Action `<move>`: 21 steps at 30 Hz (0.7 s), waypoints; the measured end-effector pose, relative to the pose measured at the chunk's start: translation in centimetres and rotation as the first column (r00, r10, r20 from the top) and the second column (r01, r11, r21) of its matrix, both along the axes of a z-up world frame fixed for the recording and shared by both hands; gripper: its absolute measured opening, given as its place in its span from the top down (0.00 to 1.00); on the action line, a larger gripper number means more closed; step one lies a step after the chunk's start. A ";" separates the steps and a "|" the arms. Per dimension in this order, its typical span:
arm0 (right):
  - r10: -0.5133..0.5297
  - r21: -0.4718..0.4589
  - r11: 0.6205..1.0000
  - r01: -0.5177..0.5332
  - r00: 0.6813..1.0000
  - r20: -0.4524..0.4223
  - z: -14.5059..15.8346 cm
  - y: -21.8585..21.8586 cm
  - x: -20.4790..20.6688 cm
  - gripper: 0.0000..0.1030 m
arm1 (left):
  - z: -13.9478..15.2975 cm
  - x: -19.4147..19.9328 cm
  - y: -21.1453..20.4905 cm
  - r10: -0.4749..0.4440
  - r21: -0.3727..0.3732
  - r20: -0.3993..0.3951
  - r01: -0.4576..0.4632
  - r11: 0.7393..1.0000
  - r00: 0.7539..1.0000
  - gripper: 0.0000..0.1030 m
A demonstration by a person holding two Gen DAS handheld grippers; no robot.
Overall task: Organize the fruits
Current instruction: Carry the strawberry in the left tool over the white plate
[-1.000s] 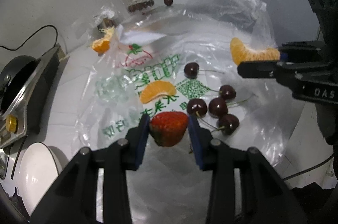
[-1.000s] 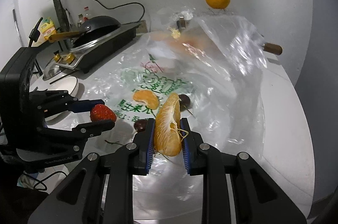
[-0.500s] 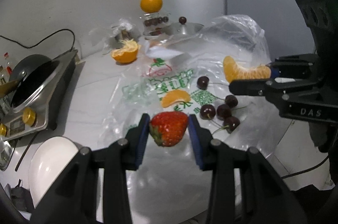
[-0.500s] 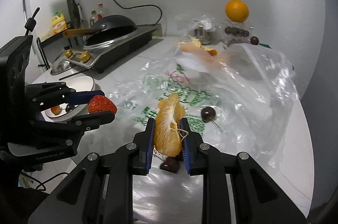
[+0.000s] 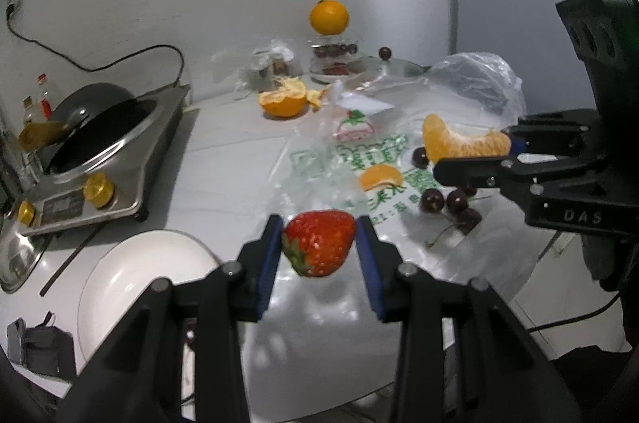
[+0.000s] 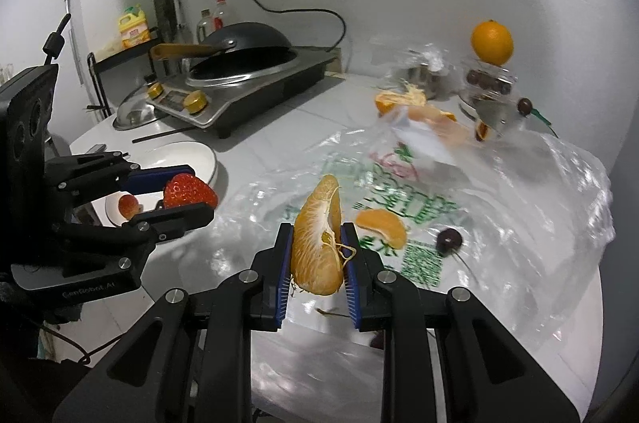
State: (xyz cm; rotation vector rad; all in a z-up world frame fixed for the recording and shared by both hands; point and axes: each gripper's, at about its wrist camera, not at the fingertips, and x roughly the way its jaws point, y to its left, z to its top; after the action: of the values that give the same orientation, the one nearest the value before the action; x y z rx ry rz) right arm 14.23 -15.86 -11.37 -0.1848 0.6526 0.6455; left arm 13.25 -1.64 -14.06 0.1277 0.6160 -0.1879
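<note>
Red, seed-dimpled strawberry (image 5: 319, 241) clamped between left gripper (image 5: 319, 255) blue pads, above white table by glossy plate (image 5: 131, 271). Right gripper (image 6: 317, 255) pinches pithy orange segment (image 6: 319, 243) over crinkled plastic bag (image 6: 499, 183).

Home kitchen (wok (image 6: 239, 39) on cooktop (image 6: 255, 91))

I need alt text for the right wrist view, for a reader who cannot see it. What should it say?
The right gripper holds a peeled orange segment above a clear plastic bag on a white table. At the left, the left gripper holds a strawberry near a white plate. One orange segment and a cherry lie on the bag.
</note>
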 end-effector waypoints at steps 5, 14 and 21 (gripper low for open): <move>0.024 -0.006 1.000 -0.024 1.000 -0.006 0.0 1.9 -0.1 0.76 | -0.1 -0.6 2.0 0.032 -0.011 0.008 -0.032 0.999 0.999 0.63; 0.074 -0.028 0.997 -0.075 0.997 -0.004 0.1 5.4 -0.1 0.76 | -0.4 -1.6 5.5 0.086 -0.037 0.014 -0.086 0.996 0.996 0.63; 0.101 -0.037 0.994 -0.102 0.995 -0.006 0.2 7.7 0.2 0.76 | -0.6 -1.9 7.8 0.123 -0.046 0.017 -0.122 0.991 0.992 0.63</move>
State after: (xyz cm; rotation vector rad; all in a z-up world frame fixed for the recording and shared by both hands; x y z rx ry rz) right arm 14.48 -8.18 -11.22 -0.2524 0.6624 0.7320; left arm 11.32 6.20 -14.71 0.0478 0.5979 -0.0812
